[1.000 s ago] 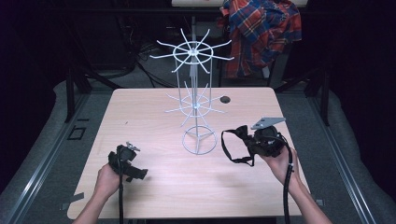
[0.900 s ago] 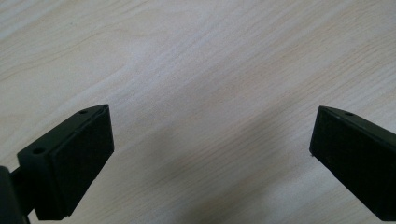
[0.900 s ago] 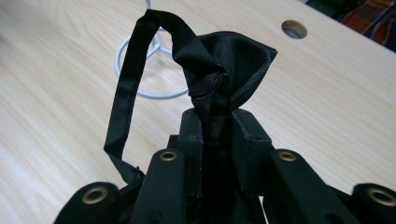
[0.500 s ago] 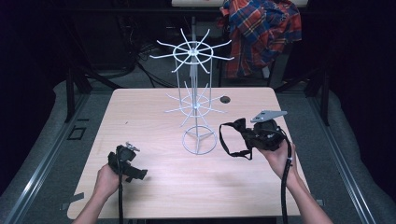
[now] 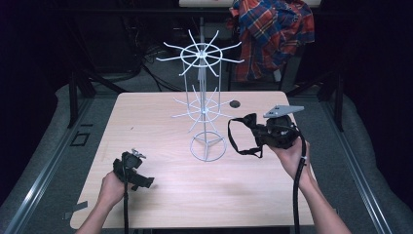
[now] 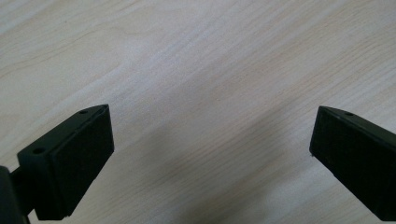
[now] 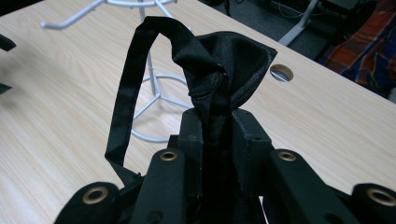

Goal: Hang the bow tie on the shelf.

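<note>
A white wire display rack (image 5: 204, 105) with two tiers of hooks stands at the middle of the wooden table (image 5: 160, 195); its ring base (image 7: 152, 116) is visible in the right gripper view. My right gripper (image 5: 253, 127) is held above the table just right of the rack, shut on a black fabric item with a strap loop (image 5: 241, 139). The bunched fabric (image 7: 224, 65) rises from between the jaws and its strap (image 7: 128, 93) hangs to the left. My left gripper (image 5: 141, 178) rests low at the table's front left, open, with bare wood (image 6: 210, 116) between its pads (image 6: 77, 158).
A plaid shirt (image 5: 272, 34) hangs on a stand behind the table. A cable hole (image 5: 235, 103) sits near the far edge, right of the rack. Grey floor and dark rails surround the table.
My right gripper has carried the black fabric item a little up and away from me, staying right of the rack. The left gripper has not moved.
</note>
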